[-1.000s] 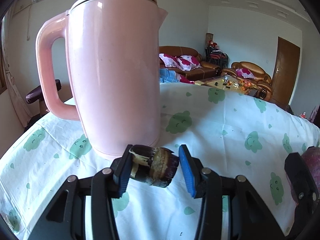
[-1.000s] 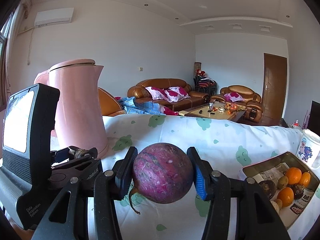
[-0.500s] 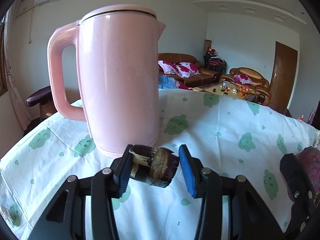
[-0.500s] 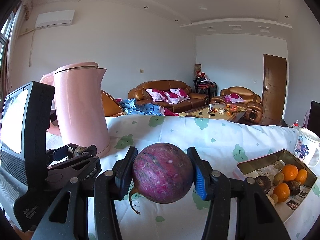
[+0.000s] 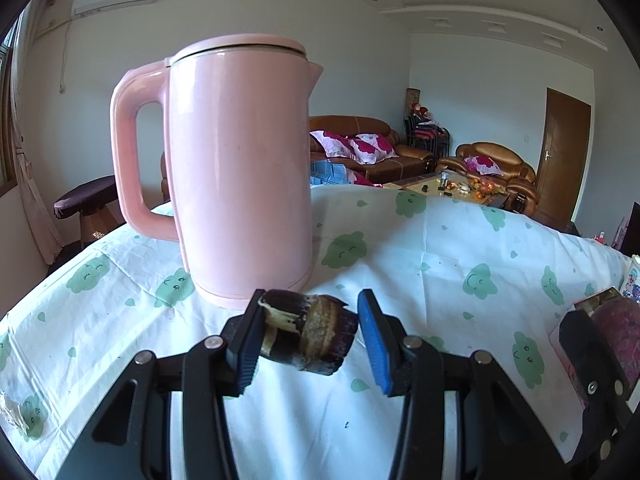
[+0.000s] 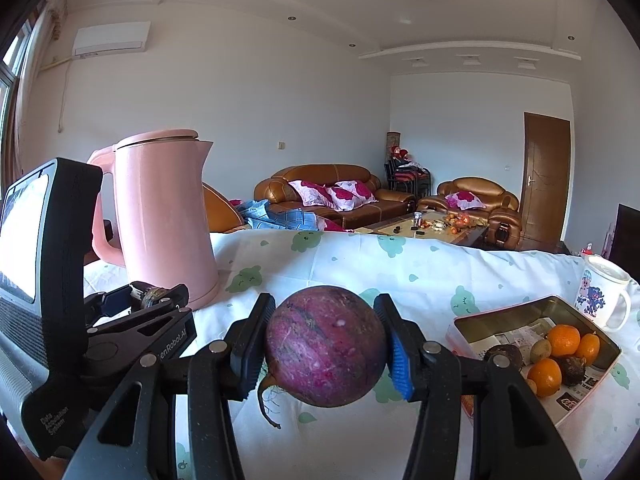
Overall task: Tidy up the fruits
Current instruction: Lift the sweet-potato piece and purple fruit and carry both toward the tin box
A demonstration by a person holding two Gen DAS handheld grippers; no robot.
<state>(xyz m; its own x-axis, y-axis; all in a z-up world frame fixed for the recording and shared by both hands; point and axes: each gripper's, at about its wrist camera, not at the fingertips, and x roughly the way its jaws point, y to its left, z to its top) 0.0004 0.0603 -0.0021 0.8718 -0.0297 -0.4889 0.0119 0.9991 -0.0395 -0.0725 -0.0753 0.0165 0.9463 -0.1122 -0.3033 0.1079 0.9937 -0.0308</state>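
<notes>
Currently both claws loaded, carrying fruit above the table.
Right claw clamps the purple round fruit; left claw holds the dark stub piece, far end just short of the right pad. Carry level to the tin tray, lower in clear of the oranges, then open.

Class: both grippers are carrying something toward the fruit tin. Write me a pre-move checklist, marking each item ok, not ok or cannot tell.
1. Right gripper clamps the purple round fruit on both sides: ok.
2. Left gripper holds the dark stubby piece securely: cannot tell; a gap shows at one pad.
3. Tin has free room: ok.
4. Pink kettle upright: ok.
5. Mug clear of the tin: ok.
</notes>
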